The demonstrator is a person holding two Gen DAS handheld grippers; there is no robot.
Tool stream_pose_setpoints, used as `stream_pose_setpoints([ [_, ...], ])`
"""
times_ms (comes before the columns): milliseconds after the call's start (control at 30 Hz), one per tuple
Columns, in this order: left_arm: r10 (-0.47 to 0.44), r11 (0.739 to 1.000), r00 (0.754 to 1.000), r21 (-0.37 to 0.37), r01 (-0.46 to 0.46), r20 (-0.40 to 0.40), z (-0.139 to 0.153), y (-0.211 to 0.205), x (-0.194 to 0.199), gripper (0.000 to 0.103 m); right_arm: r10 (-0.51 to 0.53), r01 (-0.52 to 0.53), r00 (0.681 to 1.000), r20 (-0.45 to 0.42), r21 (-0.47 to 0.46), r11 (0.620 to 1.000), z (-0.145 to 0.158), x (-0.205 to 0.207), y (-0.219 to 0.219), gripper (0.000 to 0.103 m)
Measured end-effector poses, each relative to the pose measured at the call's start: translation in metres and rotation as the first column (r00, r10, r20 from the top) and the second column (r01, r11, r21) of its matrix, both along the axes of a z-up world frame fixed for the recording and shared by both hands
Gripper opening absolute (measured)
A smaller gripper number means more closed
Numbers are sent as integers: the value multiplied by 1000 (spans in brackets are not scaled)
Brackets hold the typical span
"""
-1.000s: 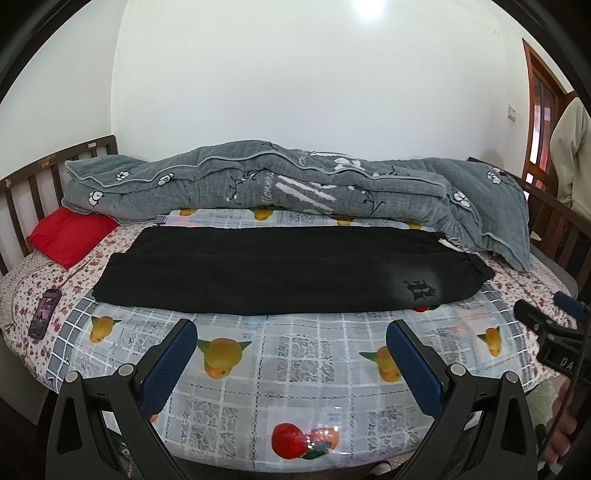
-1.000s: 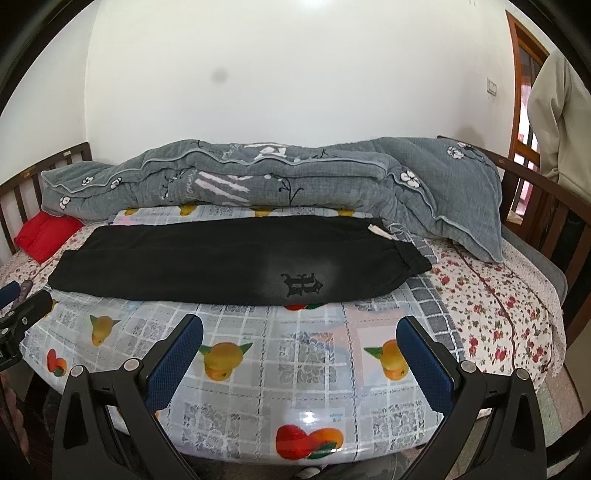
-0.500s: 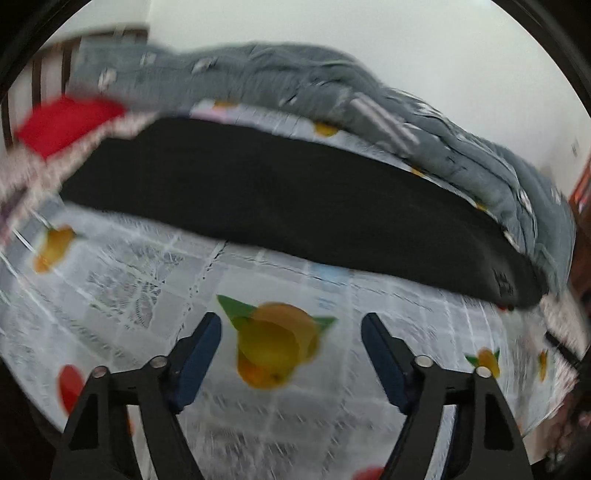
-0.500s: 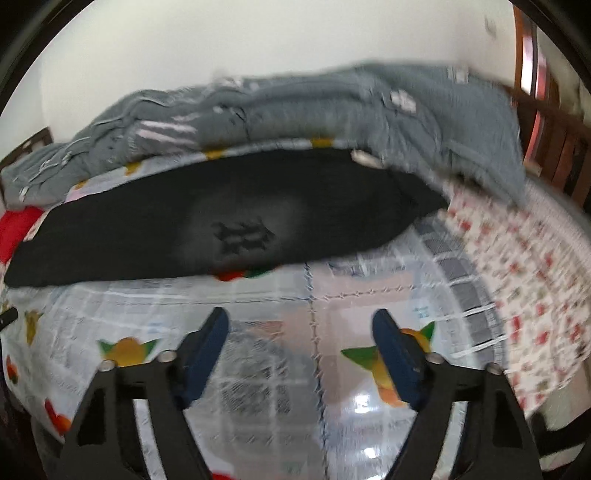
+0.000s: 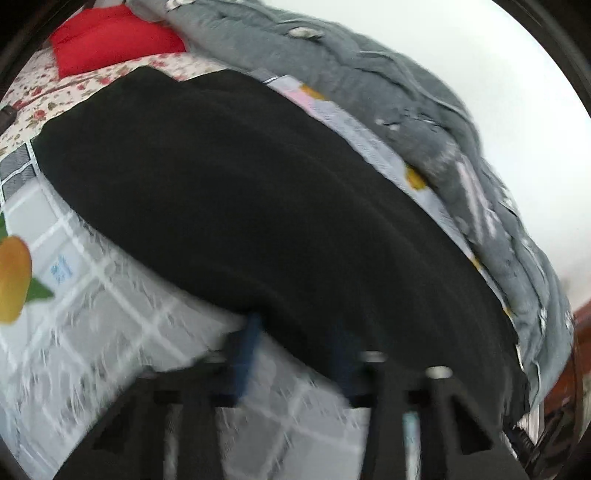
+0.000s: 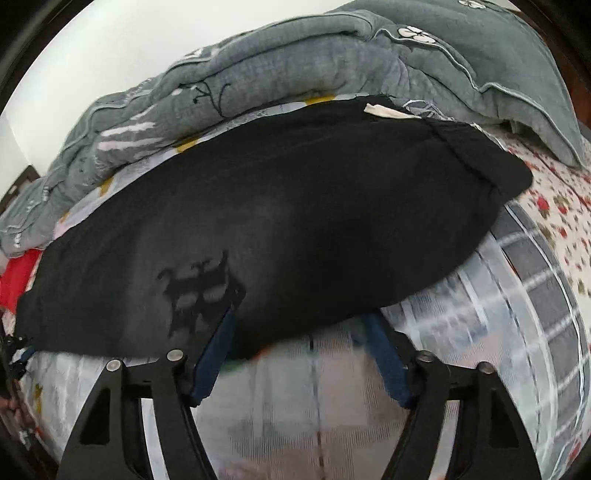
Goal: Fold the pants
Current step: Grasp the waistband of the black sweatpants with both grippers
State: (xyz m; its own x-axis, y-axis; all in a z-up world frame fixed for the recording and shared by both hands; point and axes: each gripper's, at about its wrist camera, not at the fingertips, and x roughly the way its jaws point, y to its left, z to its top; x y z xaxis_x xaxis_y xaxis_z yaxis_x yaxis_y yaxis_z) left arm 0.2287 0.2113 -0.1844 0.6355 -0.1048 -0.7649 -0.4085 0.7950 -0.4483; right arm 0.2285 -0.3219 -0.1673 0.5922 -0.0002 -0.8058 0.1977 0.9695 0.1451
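Left tool (image 5: 295, 350): jaws closed at the pants' near hem; a pinch can't be confirmed.
Right tool (image 6: 299, 339): closing, hem between the jaws.
Pants (image 6: 295, 221): soft, limp, light; flat on the bed (image 6: 535, 295); take the near edge.
Quilt (image 6: 295, 66): behind.

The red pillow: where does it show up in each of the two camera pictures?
Left wrist view: red pillow at the top left, beyond the black pants.
Right wrist view: a red sliver at the far left edge.
Shared landmark: the grey quilt behind the pants.
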Motion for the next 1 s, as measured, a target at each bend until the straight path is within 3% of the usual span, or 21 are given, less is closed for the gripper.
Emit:
stream_pose_setpoints([
  [33,-2,1000,1000,11,2,-12,1,2,3,7,3,-3,1000,-4,-9,1000,0,5,2,30],
  [100,-43,998,999,45,43,17,17,0,0,6,-6,7,1000,30,-13,1000,10,4,3,15],
  [267,-113,980,987,174,92,114,70,-6,8,7,42,-34,988,151,-53,998,57,4,10,13],
  [533,-142,936,975,344,76,171,120,-21,96,7,114,-81,974,196,-170,982,92,70,33,13],
  [667,-134,920,977,387,62,163,115,-30,148,7,110,-70,973,205,-192,979,93,121,32,13],
  [800,-114,914,978,405,35,172,85,-37,192,9,69,-42,982,175,-149,988,66,181,30,13],
  [933,-109,899,976,438,15,190,58,-40,204,10,-9,29,978,210,-94,995,37,206,26,14],
  [967,-107,902,975,432,12,196,52,-40,204,17,-31,44,974,226,-56,997,30,207,23,18],
  [1000,-112,911,974,412,23,195,44,-39,205,29,-49,53,970,240,-10,999,23,206,19,31],
])
